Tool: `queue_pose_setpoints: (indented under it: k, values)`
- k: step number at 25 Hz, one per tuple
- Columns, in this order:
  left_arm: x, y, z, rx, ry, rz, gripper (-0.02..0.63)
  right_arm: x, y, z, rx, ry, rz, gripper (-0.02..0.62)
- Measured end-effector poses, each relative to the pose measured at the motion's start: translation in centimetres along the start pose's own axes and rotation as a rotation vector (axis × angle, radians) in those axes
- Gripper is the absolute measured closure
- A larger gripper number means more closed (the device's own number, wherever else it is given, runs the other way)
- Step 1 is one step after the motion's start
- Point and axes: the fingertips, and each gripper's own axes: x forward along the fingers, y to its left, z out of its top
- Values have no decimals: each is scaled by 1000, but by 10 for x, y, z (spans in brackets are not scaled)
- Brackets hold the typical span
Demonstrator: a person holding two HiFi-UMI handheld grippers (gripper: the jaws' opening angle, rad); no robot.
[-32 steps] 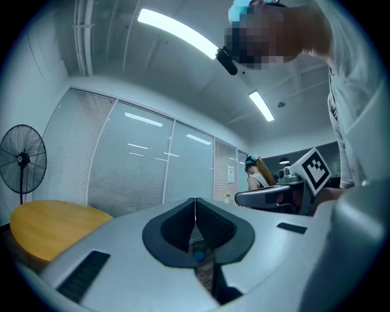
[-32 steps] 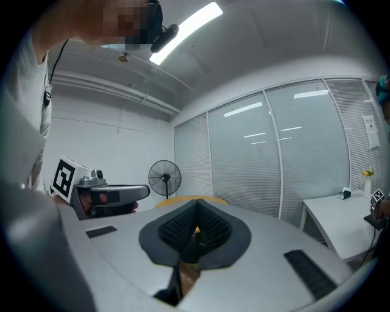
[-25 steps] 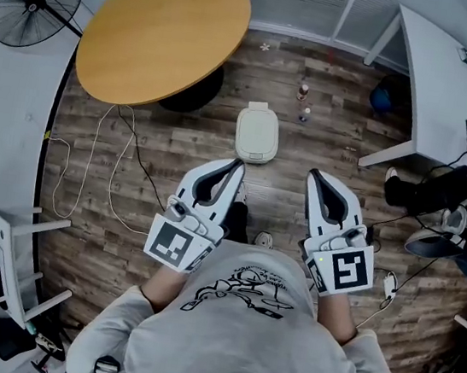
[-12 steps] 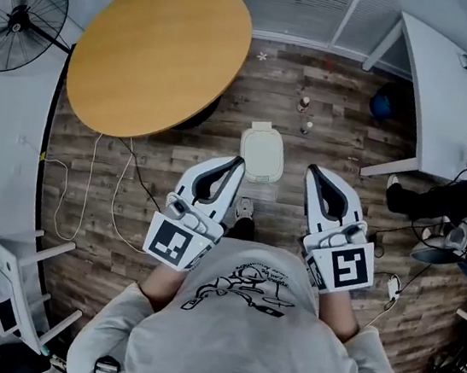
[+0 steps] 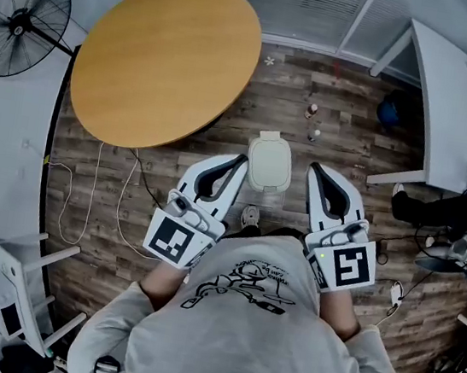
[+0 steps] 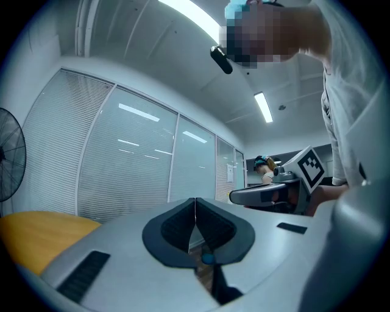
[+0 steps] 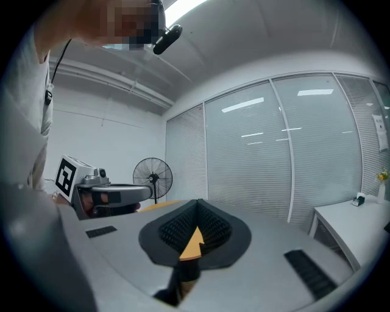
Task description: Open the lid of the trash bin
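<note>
We hold both claws out in front of us. The trash bin [image 5: 269, 162] stands on the wooden floor [image 5: 351, 146] below them, and in the head view it shows in the gap between their tips. Its white lid lies down, closed. The left gripper [image 5: 237, 164] points past the bin's left side, and its jaws are pressed together with nothing between the pads. The right gripper [image 5: 314, 171] points past the bin's right side, its jaws likewise pressed together and empty. Neither claw touches the bin. Beyond the bin to its left is the round wooden table [image 5: 168, 51], with a standing fan [image 5: 24, 23] further left. Just beyond the bin to its right stand two small bottles [image 5: 313, 111], and a white desk [image 5: 449, 91] is further right.
</note>
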Motion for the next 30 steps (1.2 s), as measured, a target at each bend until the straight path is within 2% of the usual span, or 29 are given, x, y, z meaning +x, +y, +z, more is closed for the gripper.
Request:
queue_pose_setpoints:
  k: [15, 24, 30]
  values:
    - [32, -8, 5, -9, -8, 16, 586, 3, -35, 12, -37, -7, 22, 589]
    - [47, -20, -11, -9, 38, -24, 586, -1, -49, 0, -52, 24, 15, 589]
    - [51, -24, -34, -34, 115, -41, 586, 0, -54, -13, -44, 45, 16, 588]
